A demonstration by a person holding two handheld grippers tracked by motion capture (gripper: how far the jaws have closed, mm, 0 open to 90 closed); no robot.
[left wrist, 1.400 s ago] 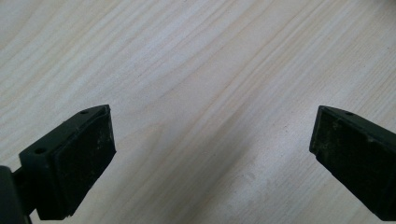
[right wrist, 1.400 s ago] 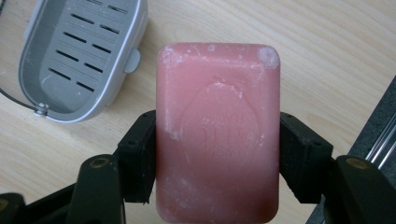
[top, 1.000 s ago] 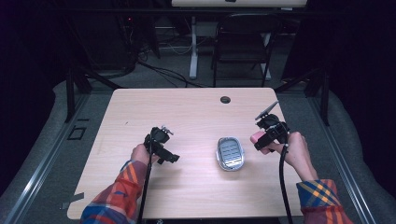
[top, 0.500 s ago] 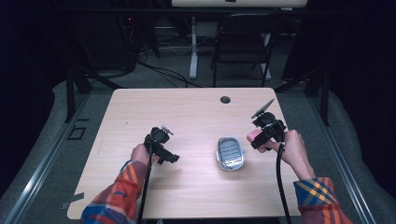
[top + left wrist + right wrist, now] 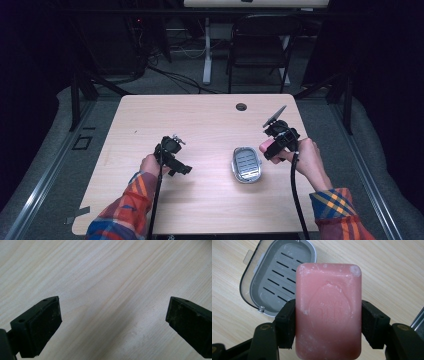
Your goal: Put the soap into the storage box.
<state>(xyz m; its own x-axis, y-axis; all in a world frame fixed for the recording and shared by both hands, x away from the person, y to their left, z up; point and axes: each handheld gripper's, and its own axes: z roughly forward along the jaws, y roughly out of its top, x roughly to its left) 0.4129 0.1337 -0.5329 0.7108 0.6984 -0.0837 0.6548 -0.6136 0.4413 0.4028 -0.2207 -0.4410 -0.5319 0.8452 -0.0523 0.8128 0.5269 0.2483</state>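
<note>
A pink soap bar (image 5: 328,310) sits clamped between the jaws of my right gripper (image 5: 328,322); both pads press its long sides. In the high view the right gripper (image 5: 270,149) hovers just right of an open grey soap dish (image 5: 246,164) with a slotted tray, and the soap bar (image 5: 266,147) shows as a pink patch. The soap dish (image 5: 279,275) lies beyond the soap in the right gripper view. My left gripper (image 5: 176,165) rests left of the dish, over bare wood. Its jaws stand wide apart in the left gripper view (image 5: 110,325) with nothing between them.
The light wooden table (image 5: 200,125) has a round cable hole (image 5: 241,106) near its far edge. A dark folding chair (image 5: 260,50) and a white desk leg (image 5: 206,50) stand behind the table. Cables trail from both grippers toward the near edge.
My right gripper with the soap has shifted slightly left and away, toward the dish. The left hand has stayed in place.
</note>
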